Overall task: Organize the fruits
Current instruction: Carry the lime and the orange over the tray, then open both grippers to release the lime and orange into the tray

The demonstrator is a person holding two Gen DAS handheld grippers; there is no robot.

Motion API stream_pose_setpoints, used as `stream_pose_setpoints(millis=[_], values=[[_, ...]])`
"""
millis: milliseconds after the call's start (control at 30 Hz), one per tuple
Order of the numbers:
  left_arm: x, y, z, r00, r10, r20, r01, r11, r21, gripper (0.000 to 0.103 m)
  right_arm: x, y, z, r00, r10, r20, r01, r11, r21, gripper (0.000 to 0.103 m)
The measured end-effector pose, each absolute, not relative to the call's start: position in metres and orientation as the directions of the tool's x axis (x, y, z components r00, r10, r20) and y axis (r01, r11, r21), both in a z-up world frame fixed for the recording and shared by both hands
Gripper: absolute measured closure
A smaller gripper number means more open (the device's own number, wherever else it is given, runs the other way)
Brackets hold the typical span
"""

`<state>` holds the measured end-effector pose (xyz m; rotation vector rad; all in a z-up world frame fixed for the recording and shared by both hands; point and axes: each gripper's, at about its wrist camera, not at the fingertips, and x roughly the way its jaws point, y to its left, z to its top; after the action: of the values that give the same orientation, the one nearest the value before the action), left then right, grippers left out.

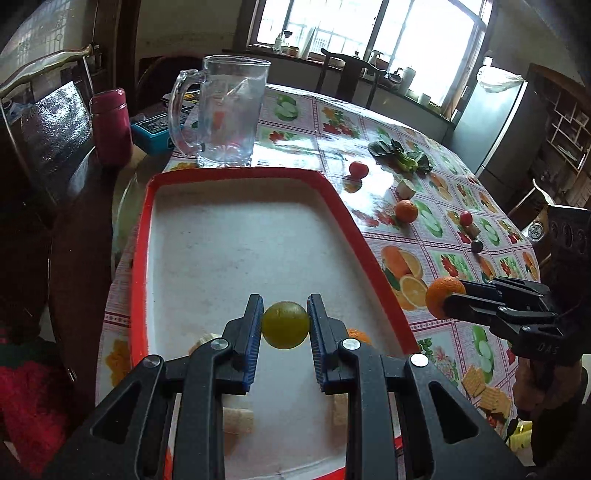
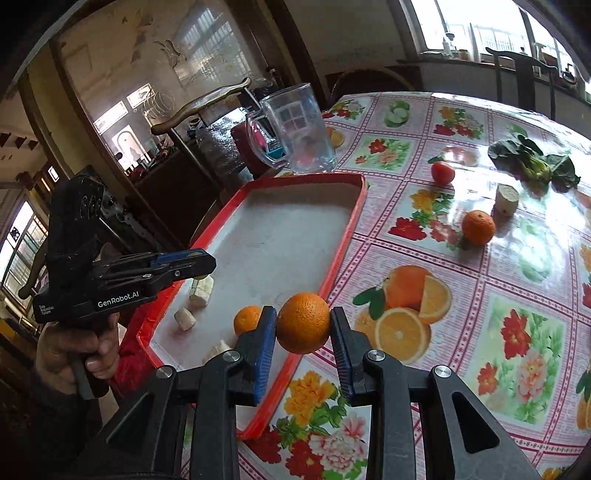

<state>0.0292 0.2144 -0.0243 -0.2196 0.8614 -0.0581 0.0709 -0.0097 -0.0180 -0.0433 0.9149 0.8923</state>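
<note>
My left gripper [image 1: 285, 325] clamped on a green fruit [image 1: 285, 324] over the red tray [image 1: 332, 199], my right gripper [image 2: 303, 325] clamped on an orange [image 2: 303, 323] at the tray's right rim.

Daylight came from the windows [image 1: 369, 33] behind the table, blown out to near white in both views. It threw a broad glare across the glossy tablecloth [image 1: 332, 147], washing out the print near the greens [image 2: 532, 162] and mirroring the tomato [image 1: 358, 169] below itself. The room's left side stayed dim, the chair [image 1: 48, 122] and the dark corners nearly black. The tray [image 1: 236, 240] floor was evenly lit, with soft shadows only. Fisheye distortion bent the table edge and window frames, and the corners vignetted to black. Focus held sharp close in; far shelves [image 1: 565, 125] looked soft.
</note>
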Motion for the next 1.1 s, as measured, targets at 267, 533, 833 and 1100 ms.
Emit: stream_pose_setpoints(millis=[267, 533, 833, 1100], values=[[0.044, 0.235, -0.028, 0.641, -0.125, -0.757, -0.069, 0.973, -0.219, 0.081, 0.082, 0.033, -0.022, 0.245, 0.649, -0.72, -0.721, 0.619, 0.313, 0.073], [0.057, 0.25, -0.04, 0.612, -0.123, -0.781, -0.095, 0.969, -0.227, 0.081, 0.092, 0.065, -0.036, 0.205, 0.625, -0.753, -0.739, 0.603, 0.299, 0.073], [0.069, 0.253, -0.053, 0.572, -0.124, -0.811, -0.113, 0.967, -0.227, 0.081, 0.097, 0.086, -0.056, 0.181, 0.585, -0.79, -0.753, 0.6, 0.271, 0.07], [0.068, 0.253, -0.061, 0.537, -0.086, -0.839, -0.153, 0.969, -0.196, 0.075, 0.092, 0.08, -0.052, 0.186, 0.591, -0.785, -0.756, 0.596, 0.269, 0.064]])
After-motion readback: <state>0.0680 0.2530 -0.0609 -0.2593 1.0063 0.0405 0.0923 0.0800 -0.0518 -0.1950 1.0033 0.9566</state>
